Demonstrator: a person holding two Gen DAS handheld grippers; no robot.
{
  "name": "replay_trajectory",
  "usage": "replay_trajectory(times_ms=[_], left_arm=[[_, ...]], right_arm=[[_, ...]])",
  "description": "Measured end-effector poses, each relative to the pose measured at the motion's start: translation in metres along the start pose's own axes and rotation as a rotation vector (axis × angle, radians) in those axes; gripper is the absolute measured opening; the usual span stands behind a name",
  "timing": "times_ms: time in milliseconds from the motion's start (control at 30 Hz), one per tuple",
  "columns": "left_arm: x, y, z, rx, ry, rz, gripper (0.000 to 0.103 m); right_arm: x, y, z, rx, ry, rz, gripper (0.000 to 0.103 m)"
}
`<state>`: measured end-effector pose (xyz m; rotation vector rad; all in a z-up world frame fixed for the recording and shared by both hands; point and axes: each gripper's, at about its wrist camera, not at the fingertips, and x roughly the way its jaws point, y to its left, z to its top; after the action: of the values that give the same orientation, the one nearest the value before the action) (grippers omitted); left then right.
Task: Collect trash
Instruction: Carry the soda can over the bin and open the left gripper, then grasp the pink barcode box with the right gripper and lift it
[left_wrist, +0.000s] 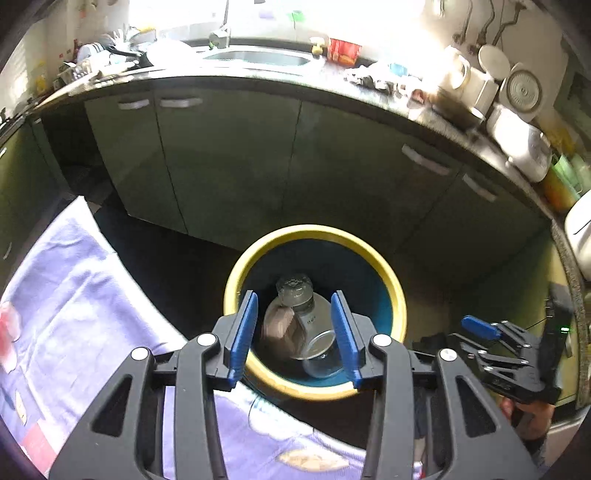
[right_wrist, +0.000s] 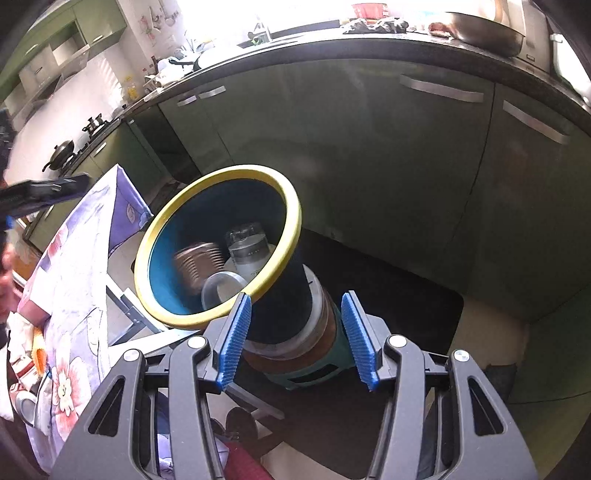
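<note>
My left claw (left_wrist: 293, 334) is wide, empty, above the yellow-rimmed blue round bin (left_wrist: 369, 254). Inside it: a clear plastic bottle (left_wrist: 295, 295), a blurred brown ribbed cup (right_wrist: 197, 260), a clear plastic cup (right_wrist: 218, 290). My right claw (right_wrist: 295, 339) is wide too, empty, beside the bin near the floral-cloth worktop (left_wrist: 66, 280).

the bin (left_wrist: 397, 295) mouth gapes, though a bottle (left_wrist: 297, 295), cup (left_wrist: 319, 352) and can (left_wrist: 282, 328) crowd its floor.
</note>
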<state>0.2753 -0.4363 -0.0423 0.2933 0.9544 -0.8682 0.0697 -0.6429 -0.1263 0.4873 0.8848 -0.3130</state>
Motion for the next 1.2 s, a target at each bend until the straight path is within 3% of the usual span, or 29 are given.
replay_trajectory(times_ms=[67,133,367,533,733,933,1067,1200], left_arm=[[-0.028,0.005,-0.009,-0.003,-0.036,0.005,0.061],[-0.065,0.008,-0.021,0.001,-0.101,0.027,0.071],[-0.185,0.032,-0.08,-0.052,-0.282,0.085,0.093],[-0.258,0.076,-0.147,-0.191,-0.393,0.238,0.096],[-0.3,0.122,-0.221,-0.35,-0.413,0.387,0.096],[-0.314,0.147,-0.273,-0.435,-0.416,0.437,0.096],[-0.316,0.154,-0.29,-0.45,-0.422,0.452,0.096],[-0.318,0.167,-0.31,-0.484,-0.432,0.441,0.096]], right_arm=[[0.003,0.005,0.001,-0.004,0.005,0.008,0.052],[0.006,0.01,0.0,-0.011,0.01,0.019,0.052],[0.01,0.033,-0.003,-0.056,0.023,0.042,0.058],[0.013,0.067,-0.001,-0.119,0.029,0.081,0.058],[0.017,0.151,-0.002,-0.272,0.042,0.182,0.06],[0.016,0.26,-0.01,-0.426,0.045,0.311,0.073],[0.009,0.327,-0.022,-0.481,0.015,0.414,0.09],[0.012,0.38,-0.033,-0.538,-0.002,0.443,0.095]])
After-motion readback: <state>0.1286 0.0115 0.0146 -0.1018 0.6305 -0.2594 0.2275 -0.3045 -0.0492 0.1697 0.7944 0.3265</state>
